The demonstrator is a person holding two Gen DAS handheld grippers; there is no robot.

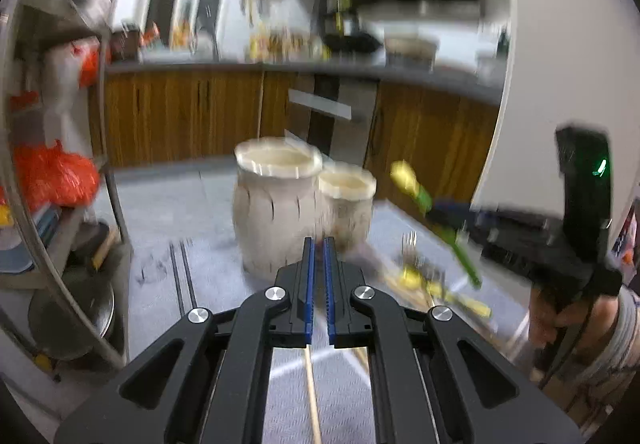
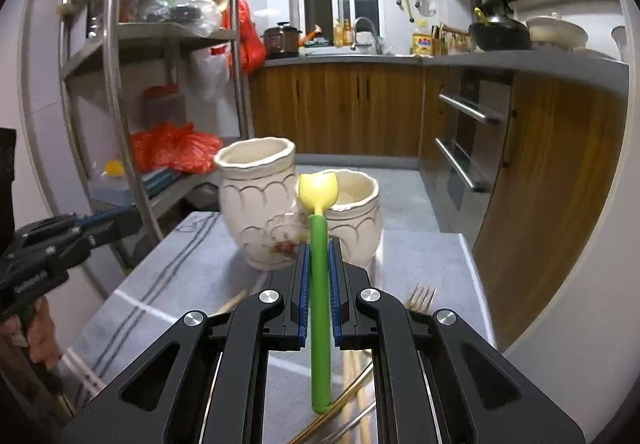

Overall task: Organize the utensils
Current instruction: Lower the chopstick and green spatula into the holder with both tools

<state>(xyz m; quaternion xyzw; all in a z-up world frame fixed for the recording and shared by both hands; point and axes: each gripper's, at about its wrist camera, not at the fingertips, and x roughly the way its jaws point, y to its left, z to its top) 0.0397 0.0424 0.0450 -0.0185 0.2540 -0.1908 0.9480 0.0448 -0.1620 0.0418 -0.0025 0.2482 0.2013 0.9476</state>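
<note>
My right gripper [image 2: 319, 244] is shut on a spoon with a green handle and a yellow tulip-shaped head [image 2: 319, 189], held above the table just in front of two cream ceramic jars: a tall one [image 2: 256, 199] and a shorter one [image 2: 356, 219]. In the blurred left wrist view the spoon [image 1: 416, 191] and right gripper [image 1: 452, 222] are to the right of the tall jar [image 1: 276, 203] and the short jar [image 1: 348, 199]. My left gripper [image 1: 319, 244] is shut and holds nothing, near the tall jar. It also shows in the right wrist view [image 2: 100, 222].
A fork [image 2: 420, 296], chopsticks [image 2: 232, 304] and gold-coloured utensils [image 2: 352, 396] lie on the grey table cloth [image 2: 192, 268]. More utensils [image 1: 420, 276] lie right of the jars. A metal shelf rack [image 2: 120, 83] stands left, wooden kitchen cabinets [image 2: 344, 103] behind.
</note>
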